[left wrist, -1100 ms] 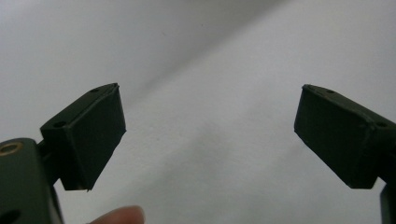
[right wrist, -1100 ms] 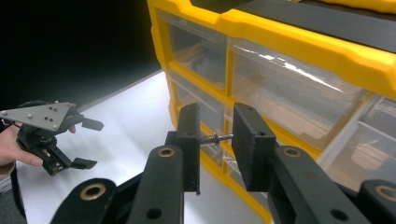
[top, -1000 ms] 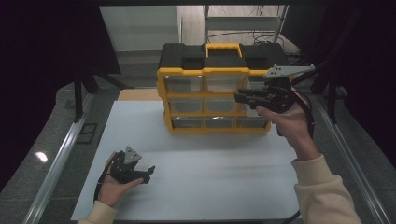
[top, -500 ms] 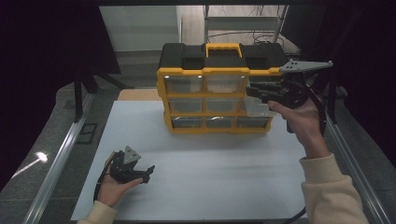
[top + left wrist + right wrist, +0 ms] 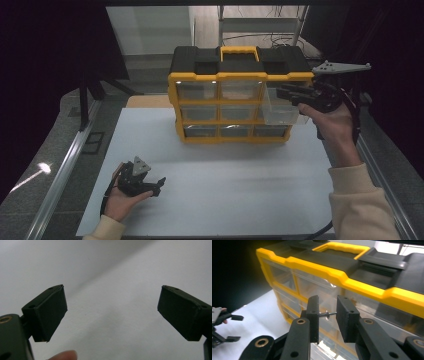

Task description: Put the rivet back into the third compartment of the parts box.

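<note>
A yellow and black organizer box with clear drawers stands at the back of the white board. Its top right drawer sticks out, tilted toward me. My right gripper hovers just above that drawer, in front of the box. In the right gripper view the right gripper is shut on a small screw, held crosswise between the pads. My left gripper rests on the board at the front left. Its jaws stand wide apart with nothing between them, as the left gripper view shows.
A metal rail runs along the board's left side, another along the right. A shelf with cables stands behind the box. The surroundings are dark. The left hand with its gripper shows far left in the right gripper view.
My right gripper has drifted to the right along the top row of drawers, still holding the screw. The left gripper has stayed where it was.
</note>
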